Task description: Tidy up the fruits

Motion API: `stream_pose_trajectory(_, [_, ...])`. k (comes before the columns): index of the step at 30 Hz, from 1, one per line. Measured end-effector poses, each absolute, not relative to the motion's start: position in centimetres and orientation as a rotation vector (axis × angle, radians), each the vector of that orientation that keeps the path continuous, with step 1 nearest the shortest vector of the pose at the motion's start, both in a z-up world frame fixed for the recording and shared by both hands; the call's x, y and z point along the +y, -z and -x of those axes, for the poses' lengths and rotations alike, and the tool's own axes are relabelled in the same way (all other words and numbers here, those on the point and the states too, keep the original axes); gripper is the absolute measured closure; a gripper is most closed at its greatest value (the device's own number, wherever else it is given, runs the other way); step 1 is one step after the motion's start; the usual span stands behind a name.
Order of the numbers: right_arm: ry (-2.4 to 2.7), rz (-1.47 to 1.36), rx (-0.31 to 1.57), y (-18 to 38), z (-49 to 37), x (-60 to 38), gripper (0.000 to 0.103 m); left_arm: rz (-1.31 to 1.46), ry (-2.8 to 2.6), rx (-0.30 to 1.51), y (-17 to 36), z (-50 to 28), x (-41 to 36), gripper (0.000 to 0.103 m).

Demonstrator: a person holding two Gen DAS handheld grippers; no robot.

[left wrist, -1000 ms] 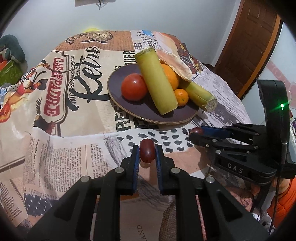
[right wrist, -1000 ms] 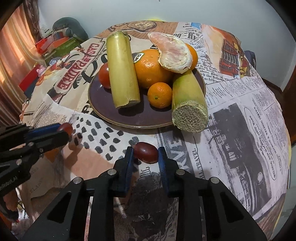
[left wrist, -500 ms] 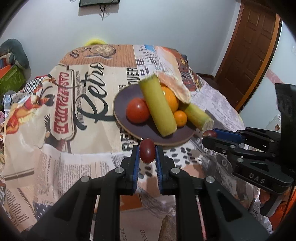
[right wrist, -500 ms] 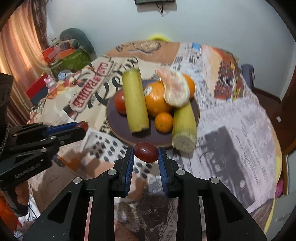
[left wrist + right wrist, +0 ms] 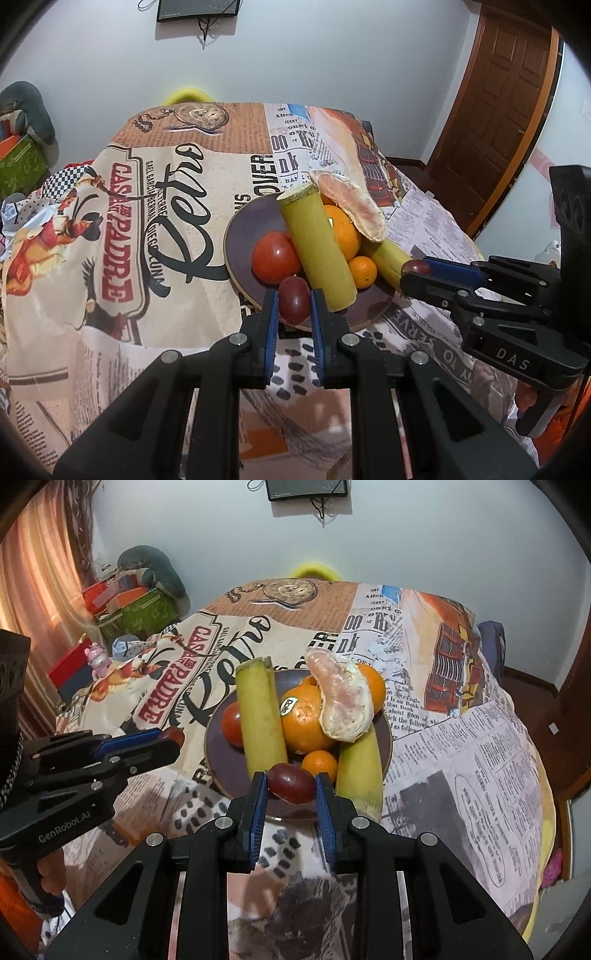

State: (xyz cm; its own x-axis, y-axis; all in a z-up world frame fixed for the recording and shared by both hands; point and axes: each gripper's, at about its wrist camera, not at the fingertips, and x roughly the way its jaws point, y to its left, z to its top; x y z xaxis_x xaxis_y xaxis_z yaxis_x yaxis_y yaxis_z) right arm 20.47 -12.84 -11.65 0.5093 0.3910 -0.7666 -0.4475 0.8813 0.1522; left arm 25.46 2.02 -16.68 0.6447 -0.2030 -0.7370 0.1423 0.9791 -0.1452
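Observation:
My left gripper point(image 5: 293, 304) is shut on a dark red grape point(image 5: 293, 300) and holds it in the air near the front rim of a dark purple plate point(image 5: 242, 225). My right gripper point(image 5: 290, 784) is shut on a second dark red grape point(image 5: 291, 782), also held above the plate's point(image 5: 218, 734) near edge. The plate holds a tomato point(image 5: 275, 256), two sugarcane pieces point(image 5: 317, 247), oranges point(image 5: 304, 720), a small mandarin point(image 5: 319, 764) and a peeled citrus segment point(image 5: 341, 701). Each gripper shows in the other's view, the right gripper point(image 5: 410, 267) and the left gripper point(image 5: 173, 738).
The table is covered with a newspaper-print cloth point(image 5: 147, 221) that drapes over its edges. Boxes and bags point(image 5: 125, 602) stand at the far left by a curtain. A wooden door point(image 5: 506, 92) is at the right. A yellow chair back point(image 5: 314, 570) is behind the table.
Both grippers have risen and pulled back from the table, each still holding its grape. The plate now looks smaller and farther below.

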Motion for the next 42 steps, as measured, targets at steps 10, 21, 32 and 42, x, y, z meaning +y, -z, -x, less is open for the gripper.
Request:
stream_pose_trajectory(10, [-0.504,0.093,0.926,12.5,-21.7,-12.5,0.079,0.069,0.210,0.902,18.8,-28.0,1.6,0.087])
stream_pose_trajectory(21, [-0.494,0.072,0.908,11.9,-21.8,-13.2,0.066,0.096,0.201,0.930,19.2,-28.6,1.8,0.075])
stream_pose_trajectory(32, [-0.459,0.036,0.741,4.9,-18.3,-15.5,0.066,0.050,0.137,0.722,11.2,-23.5,1.4,0.075])
stream_pose_trajectory(42, [-0.469,-0.021,0.490,-3.9,-11.0,-17.9,0.066,-0.001,0.107,0.399,0.3,-13.9,-0.4,0.075])
